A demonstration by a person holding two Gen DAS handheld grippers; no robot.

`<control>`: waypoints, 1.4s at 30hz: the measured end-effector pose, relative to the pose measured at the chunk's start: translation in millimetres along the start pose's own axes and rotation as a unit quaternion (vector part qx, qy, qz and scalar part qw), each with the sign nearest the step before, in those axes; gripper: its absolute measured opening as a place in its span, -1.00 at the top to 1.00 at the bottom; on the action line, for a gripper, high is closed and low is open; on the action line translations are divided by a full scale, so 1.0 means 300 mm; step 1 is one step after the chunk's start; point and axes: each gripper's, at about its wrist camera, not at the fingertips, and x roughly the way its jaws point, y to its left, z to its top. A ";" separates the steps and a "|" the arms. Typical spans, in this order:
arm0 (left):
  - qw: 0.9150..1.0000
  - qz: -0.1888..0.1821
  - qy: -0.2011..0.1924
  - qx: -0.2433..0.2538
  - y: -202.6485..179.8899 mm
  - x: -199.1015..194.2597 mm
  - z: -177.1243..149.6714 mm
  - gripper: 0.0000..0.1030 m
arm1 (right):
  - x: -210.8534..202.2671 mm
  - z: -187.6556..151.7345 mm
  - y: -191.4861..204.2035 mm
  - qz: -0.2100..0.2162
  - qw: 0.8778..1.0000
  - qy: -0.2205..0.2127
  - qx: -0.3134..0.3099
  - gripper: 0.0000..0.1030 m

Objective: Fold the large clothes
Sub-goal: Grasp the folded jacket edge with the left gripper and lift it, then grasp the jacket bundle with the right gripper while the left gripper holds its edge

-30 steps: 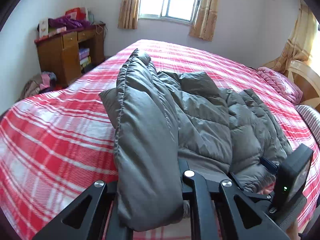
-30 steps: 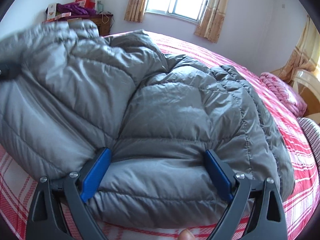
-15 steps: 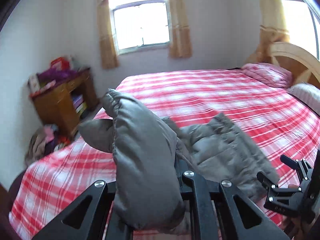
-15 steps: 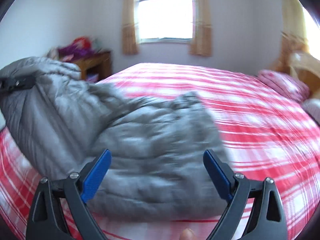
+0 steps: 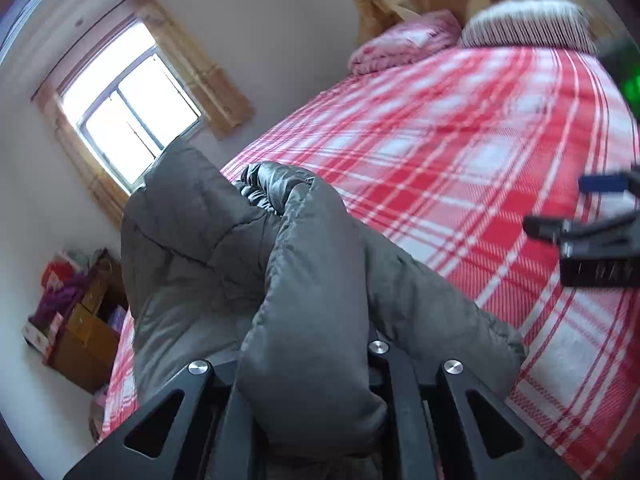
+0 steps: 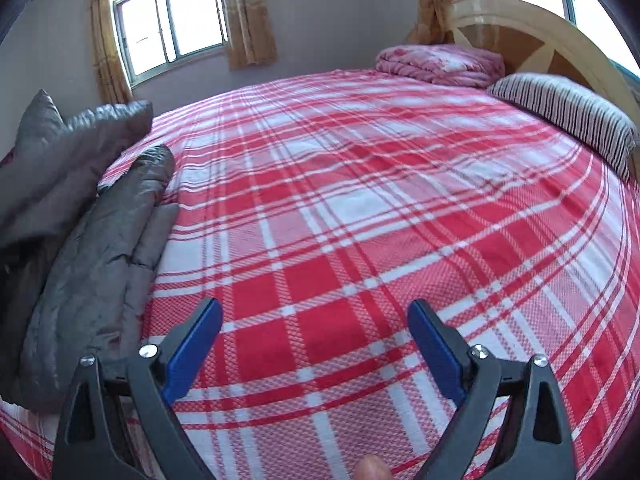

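Observation:
A grey puffer jacket (image 5: 224, 264) hangs bunched from my left gripper (image 5: 308, 364), which is shut on a thick fold of it; the fabric hides the fingertips. In the right wrist view the same jacket (image 6: 92, 236) lies in a heap along the bed's left edge. My right gripper (image 6: 314, 344) stands open over the bare red plaid bedspread (image 6: 360, 200), blue pads wide apart with nothing between them. That gripper also shows at the right edge of the left wrist view as the right gripper (image 5: 592, 216).
A pink folded quilt (image 6: 440, 64) and a striped pillow (image 6: 568, 116) lie by the wooden headboard (image 6: 560, 36). A wooden cabinet (image 5: 84, 328) stands off the bed's left side. A curtained window (image 6: 172, 28) is in the far wall.
The jacket has been swung off the middle of the bed to its left side. My right gripper now sits over bare bedspread instead of the jacket. Both views rolled sharply.

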 end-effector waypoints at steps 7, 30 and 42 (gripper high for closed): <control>1.000 0.017 -0.003 0.014 -0.008 -0.022 -0.002 0.60 | 0.017 -0.012 0.018 0.002 1.000 0.020 -0.007 -0.86; 0.937 0.070 -0.010 -0.342 0.701 -0.079 -0.130 -0.84 | -0.119 0.237 0.173 0.072 0.995 -0.045 -0.055 -0.08; 0.912 0.118 0.098 -0.380 0.741 0.252 -0.109 -0.85 | -0.134 0.482 0.724 0.108 0.982 -0.036 -0.149 -0.08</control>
